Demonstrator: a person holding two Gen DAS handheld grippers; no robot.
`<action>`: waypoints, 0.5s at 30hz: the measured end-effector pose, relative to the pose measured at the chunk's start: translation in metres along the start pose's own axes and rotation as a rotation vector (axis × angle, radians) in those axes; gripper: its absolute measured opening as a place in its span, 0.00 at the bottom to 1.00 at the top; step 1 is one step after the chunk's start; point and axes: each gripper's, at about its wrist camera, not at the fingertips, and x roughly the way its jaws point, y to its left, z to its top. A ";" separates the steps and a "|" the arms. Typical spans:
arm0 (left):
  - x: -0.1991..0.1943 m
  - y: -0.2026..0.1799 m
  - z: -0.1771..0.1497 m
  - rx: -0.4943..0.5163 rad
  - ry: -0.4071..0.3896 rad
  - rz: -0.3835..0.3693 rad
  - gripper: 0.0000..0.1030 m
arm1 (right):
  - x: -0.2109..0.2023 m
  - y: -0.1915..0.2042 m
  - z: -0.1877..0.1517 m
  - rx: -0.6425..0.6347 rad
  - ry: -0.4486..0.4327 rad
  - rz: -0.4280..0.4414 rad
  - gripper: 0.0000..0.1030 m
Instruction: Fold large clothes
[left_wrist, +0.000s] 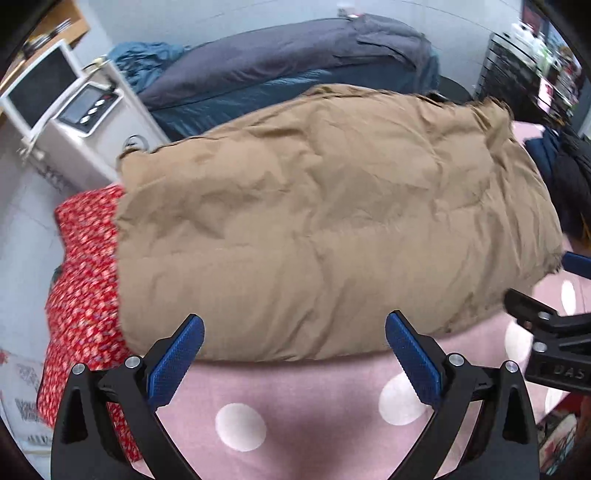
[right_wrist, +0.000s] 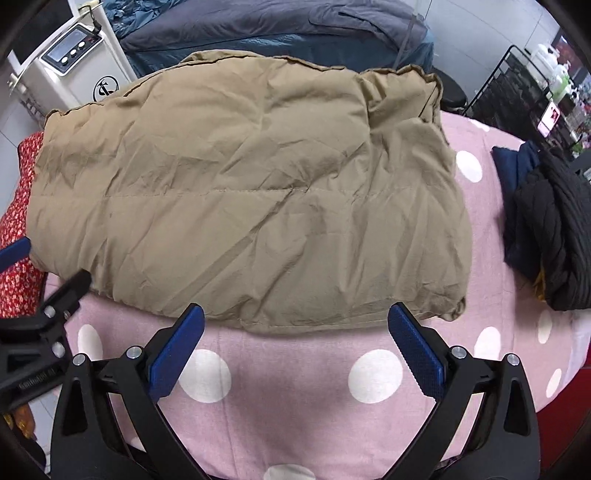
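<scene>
Where it lies folded, tan puffy coat (right_wrist: 251, 199) wrinkled, quilted, both jaws released, empty

a pink sheet (right_wrist: 295, 406) with white dots covers the surface. a tan padded jacket (right_wrist: 251, 199) lies folded across its middle, a red floral cloth (left_wrist: 85, 295) lies at its left edge, touching the jacket, and a heap of black and navy clothes (right_wrist: 546, 229) sits apart on the right.
</scene>
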 end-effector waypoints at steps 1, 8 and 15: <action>-0.001 0.005 -0.001 -0.018 0.002 0.013 0.94 | -0.004 0.001 -0.002 -0.001 -0.007 -0.014 0.95; -0.003 0.021 -0.011 -0.087 0.042 0.031 0.94 | -0.023 -0.008 0.000 0.007 -0.041 -0.041 0.95; -0.008 0.027 -0.018 -0.125 0.043 0.030 0.94 | -0.035 0.000 -0.004 -0.008 -0.085 -0.043 0.95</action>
